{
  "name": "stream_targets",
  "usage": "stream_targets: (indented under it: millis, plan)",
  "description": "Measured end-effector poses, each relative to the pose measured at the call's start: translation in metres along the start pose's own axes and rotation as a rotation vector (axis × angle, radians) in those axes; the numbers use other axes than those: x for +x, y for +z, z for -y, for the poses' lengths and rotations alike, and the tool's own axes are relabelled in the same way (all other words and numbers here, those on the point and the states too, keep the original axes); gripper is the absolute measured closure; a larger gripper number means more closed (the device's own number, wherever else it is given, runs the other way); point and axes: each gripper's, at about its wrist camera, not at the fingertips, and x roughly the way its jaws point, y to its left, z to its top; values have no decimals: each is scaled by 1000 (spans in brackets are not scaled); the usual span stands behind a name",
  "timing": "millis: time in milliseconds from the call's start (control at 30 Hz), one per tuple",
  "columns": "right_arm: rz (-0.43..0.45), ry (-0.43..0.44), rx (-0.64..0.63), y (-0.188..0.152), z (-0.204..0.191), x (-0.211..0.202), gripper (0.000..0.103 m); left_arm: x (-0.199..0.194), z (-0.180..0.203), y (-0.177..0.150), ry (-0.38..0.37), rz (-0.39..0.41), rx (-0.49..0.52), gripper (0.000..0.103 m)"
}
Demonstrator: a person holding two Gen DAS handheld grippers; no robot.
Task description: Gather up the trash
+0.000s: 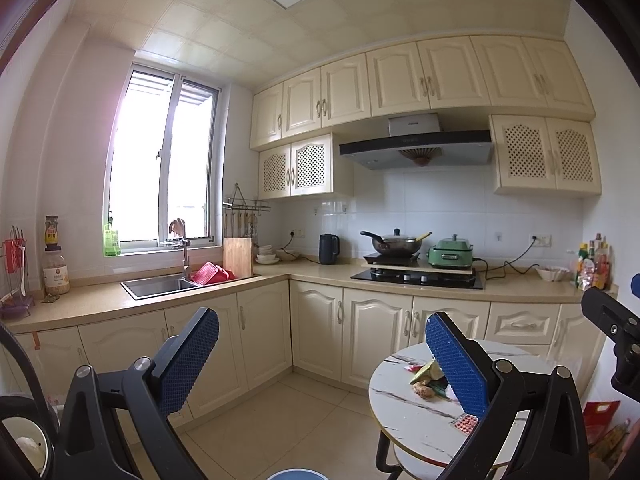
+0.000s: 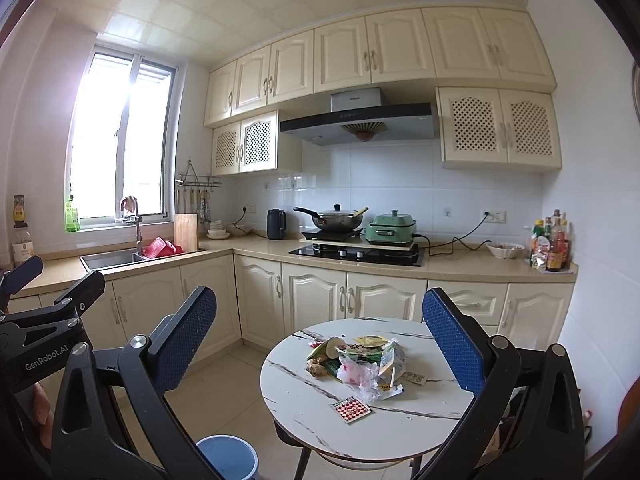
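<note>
Your left claw (image 1: 322, 354) is spread wide with nothing between its blue pads, held up in the air short of the round marble-patterned surface (image 2: 400, 424). Your right claw (image 2: 320, 332) is likewise released and empty, its fingers framing that same surface from above and in front. The trash pile (image 2: 360, 360) sits near the middle of the surface: crumpled plastic bags, snack wrappers, a green-and-yellow packet and some food scraps heaped together and touching one another. Just beside the pile, toward you, a small red-and-white checked packet (image 2: 351, 409) lies flat on its own. In the left wrist view the right finger of the claw hides much of the pile, so only the scraps at its edge show there. A blue bin (image 2: 228, 456) stands on the tiled floor below the surface's left edge, close to you.
</note>
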Motion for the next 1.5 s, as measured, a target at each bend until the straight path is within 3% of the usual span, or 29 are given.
stream_targets:
  millis: [1000,1267,1500]
  plan:
    - [-20,-6,31,1,9,4,0,11,0,-4,-9,-9,8,1]
    - [-29,-9,51,-13,27,29,0,56,13,-22,3,-29,27,1]
    - [-108,-81,101,-46,73,74,0,125,35,-48,-39,-150,17,1]
